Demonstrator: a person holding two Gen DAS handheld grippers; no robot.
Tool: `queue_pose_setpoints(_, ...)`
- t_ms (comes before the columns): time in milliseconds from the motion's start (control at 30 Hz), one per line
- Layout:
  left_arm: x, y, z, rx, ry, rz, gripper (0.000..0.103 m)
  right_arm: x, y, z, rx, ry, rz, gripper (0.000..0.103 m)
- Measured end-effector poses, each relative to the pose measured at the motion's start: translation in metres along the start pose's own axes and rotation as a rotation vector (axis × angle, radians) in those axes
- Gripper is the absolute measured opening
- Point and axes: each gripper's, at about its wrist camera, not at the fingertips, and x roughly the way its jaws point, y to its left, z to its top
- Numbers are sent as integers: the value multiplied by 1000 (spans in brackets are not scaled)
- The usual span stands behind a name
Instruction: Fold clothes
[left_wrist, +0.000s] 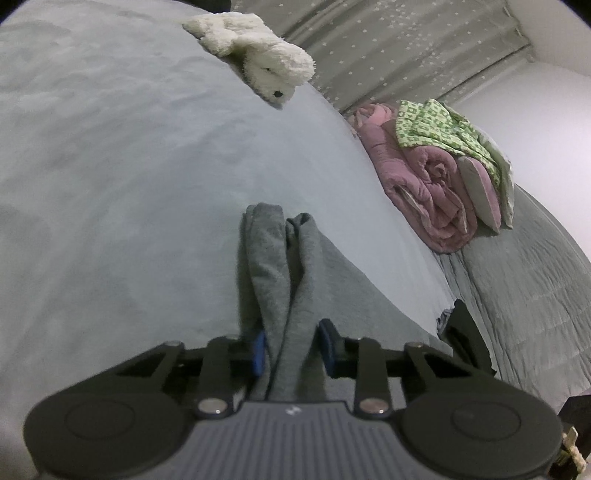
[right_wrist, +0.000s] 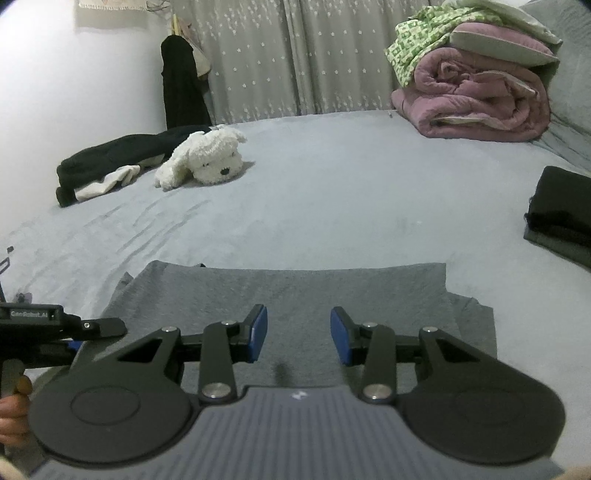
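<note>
Both left fingers (left_wrist: 260, 349) against bunched grey garment (left_wrist: 280, 266).

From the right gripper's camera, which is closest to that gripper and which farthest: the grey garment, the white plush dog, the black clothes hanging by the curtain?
1. Grey garment, right under the right gripper.
2. White plush dog, mid-bed, to the left.
3. Hanging black clothes, at the far wall, left.

likely a home bedroom, bed (right_wrist: 332, 177), curtains (right_wrist: 295, 55), plush dog (right_wrist: 207, 158)
</note>
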Motion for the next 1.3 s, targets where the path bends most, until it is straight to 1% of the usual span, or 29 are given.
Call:
queue_pose_setpoints(100,-1,2,1,-19,4,-4,18,3,3,1,0,14,-10,42)
queue_pose_setpoints(200,-1,1,3,-40,9,-9,15,8,7,2,-4,41,-19,42)
queue_pose_setpoints(400,-4,-5,7,-69,15,-17,13,16,11,0,-14,113,-22,42)
queue_pose_setpoints(500,-6,-11,9,-77,16,-28,13,28,9,-4,-6,181,-28,42)
queue_pose_setpoints(533,-7,-14,10,-80,15,-33,13,32,7,-6,2,206,-26,44)
queue_pose_setpoints(667,-9,-28,13,-80,11,-63,12,36,14,-8,-32,227,-40,46)
queue_pose_setpoints(733,-10,-36,13,-79,5,-84,12,35,13,-9,-28,226,-38,46)
queue_pose_setpoints(833,-11,-47,13,-86,-6,-117,12,30,5,-7,39,217,-18,46)
queue_pose_setpoints(933,-9,-58,12,-106,-15,-152,12,22,-6,-3,141,210,28,45)
queue_pose_setpoints(1100,0,-81,7,-101,-16,-207,12,11,-30,0,364,210,142,45)
queue_pose_setpoints(1300,20,-104,-8,-86,11,-254,12,1,-69,-1,657,211,289,46)
